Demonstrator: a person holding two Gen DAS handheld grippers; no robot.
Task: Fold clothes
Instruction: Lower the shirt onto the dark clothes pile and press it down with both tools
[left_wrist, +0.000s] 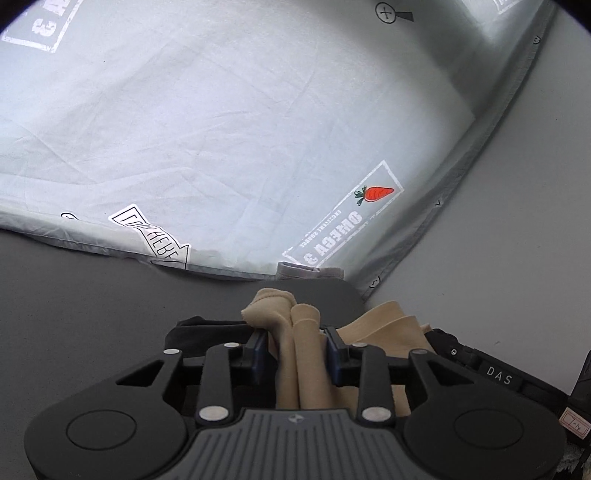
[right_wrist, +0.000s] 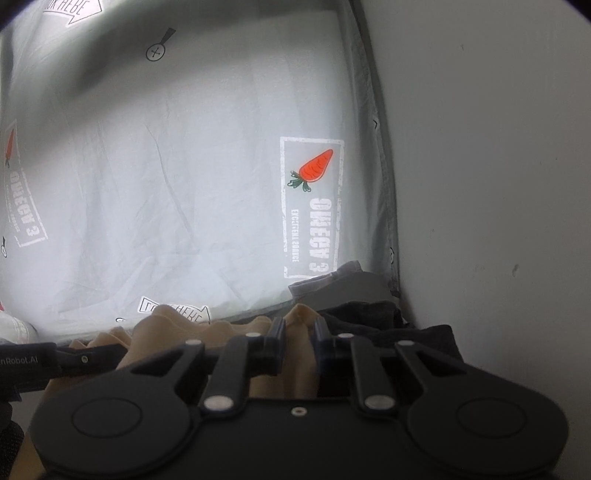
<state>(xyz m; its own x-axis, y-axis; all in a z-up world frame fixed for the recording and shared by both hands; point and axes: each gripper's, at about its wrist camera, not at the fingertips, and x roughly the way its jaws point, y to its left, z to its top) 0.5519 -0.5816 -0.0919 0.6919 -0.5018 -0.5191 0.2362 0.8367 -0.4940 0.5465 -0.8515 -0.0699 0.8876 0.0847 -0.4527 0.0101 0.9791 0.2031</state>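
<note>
A beige garment (left_wrist: 299, 354) lies bunched in two rolls between the fingers of my left gripper (left_wrist: 295, 332). The jaws stand apart and the pads do not press on the cloth. In the right wrist view the same beige garment (right_wrist: 177, 332) spreads in ridges to the left. My right gripper (right_wrist: 300, 325) is shut on a peak of it. A black garment (right_wrist: 369, 317) lies crumpled just right of the right gripper. The right gripper's black housing (left_wrist: 498, 376) shows at the lower right of the left wrist view.
A pale grey bed sheet (left_wrist: 221, 147) with carrot prints (right_wrist: 316, 166) stretches ahead. A folded grey piece (left_wrist: 310, 273) lies at its near edge. A dark grey surface (left_wrist: 74, 295) lies in front. A white wall (right_wrist: 480, 184) borders the bed on the right.
</note>
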